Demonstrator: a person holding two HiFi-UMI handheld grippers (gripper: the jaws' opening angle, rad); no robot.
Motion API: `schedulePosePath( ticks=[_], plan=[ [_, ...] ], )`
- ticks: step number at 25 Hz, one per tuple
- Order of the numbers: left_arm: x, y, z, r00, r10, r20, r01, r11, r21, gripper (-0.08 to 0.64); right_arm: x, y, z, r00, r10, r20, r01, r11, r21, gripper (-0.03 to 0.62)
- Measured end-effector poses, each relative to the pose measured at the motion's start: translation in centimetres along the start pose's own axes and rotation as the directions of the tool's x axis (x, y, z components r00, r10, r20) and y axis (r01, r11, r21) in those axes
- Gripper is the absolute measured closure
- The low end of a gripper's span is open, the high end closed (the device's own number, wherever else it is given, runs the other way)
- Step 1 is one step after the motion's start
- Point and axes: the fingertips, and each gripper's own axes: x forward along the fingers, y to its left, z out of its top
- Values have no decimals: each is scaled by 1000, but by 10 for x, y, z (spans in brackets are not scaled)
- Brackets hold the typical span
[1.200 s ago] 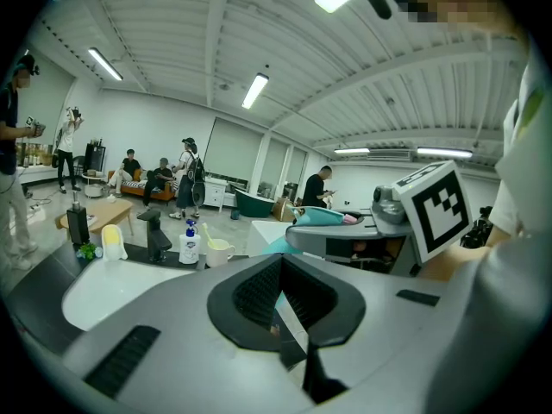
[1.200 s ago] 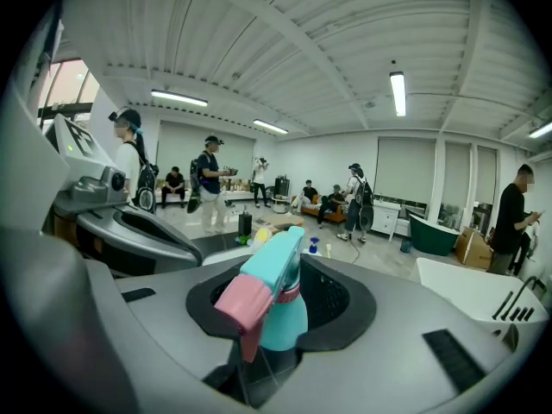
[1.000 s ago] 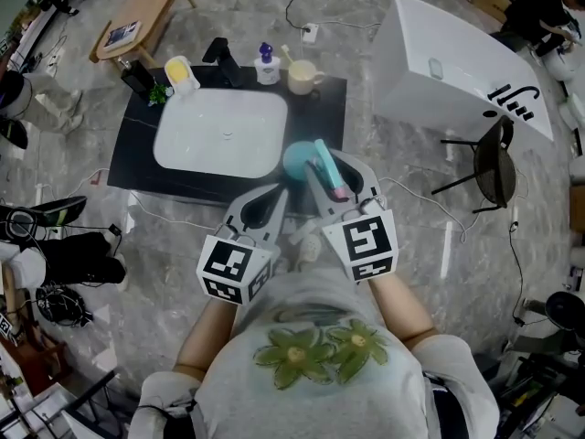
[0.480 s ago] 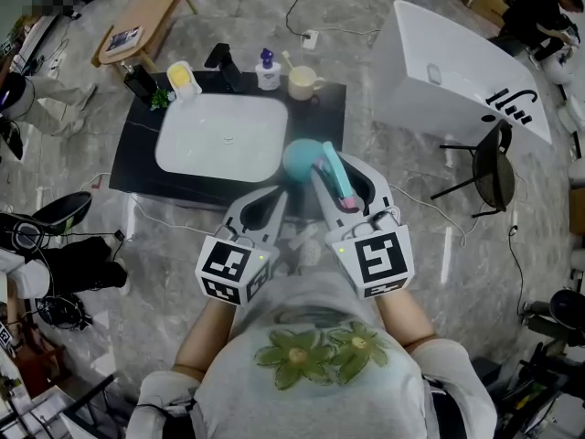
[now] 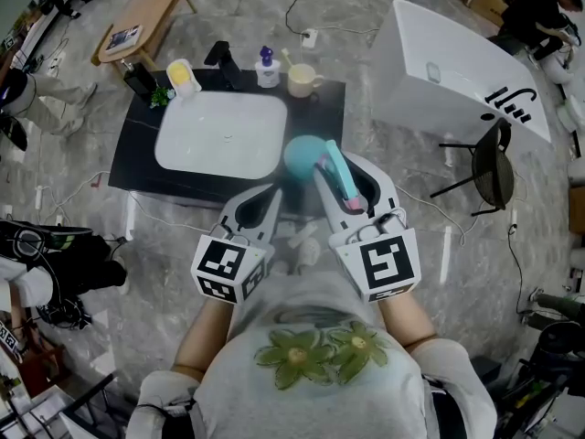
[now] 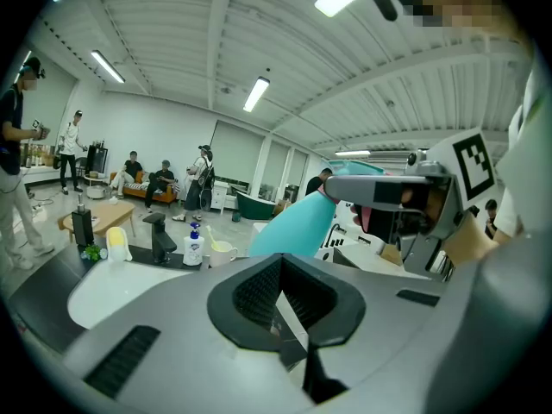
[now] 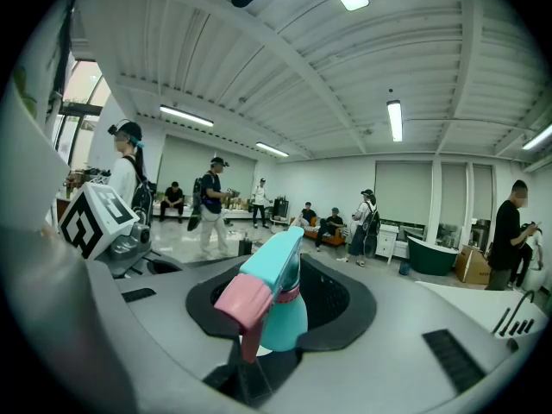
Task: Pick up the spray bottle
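Observation:
The spray bottle [image 5: 307,157] has a teal body and a pink nozzle and trigger. My right gripper [image 5: 340,174] is shut on its neck and holds it off the black counter [image 5: 137,144], tilted, with the body pointing away from me. In the right gripper view the bottle [image 7: 281,316] sits between the black pads, nozzle toward the camera. My left gripper [image 5: 271,197] hovers just left of it, shut and empty. In the left gripper view the left gripper [image 6: 278,261] has its jaws together, and the teal bottle [image 6: 293,226] hangs beyond them to the right.
A white sink [image 5: 219,133] is set in the black counter, with a black faucet [image 5: 219,58], a soap bottle [image 5: 266,65], a cream mug [image 5: 302,79] and a yellow item [image 5: 183,76] behind it. A white bathtub [image 5: 457,67] and a black chair [image 5: 494,163] stand at the right.
My right gripper has lifted the spray bottle higher, so both look larger in the head view. The left gripper has stayed where it was.

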Motion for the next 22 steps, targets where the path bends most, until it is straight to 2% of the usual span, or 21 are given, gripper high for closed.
schedulePosePath(
  ticks=[22],
  plan=[
    [-10, -6, -7, 1000, -5, -10, 5, 1000, 3, 551, -10, 7, -7, 1000, 0, -20, 0, 1000, 4, 457]
  ],
)
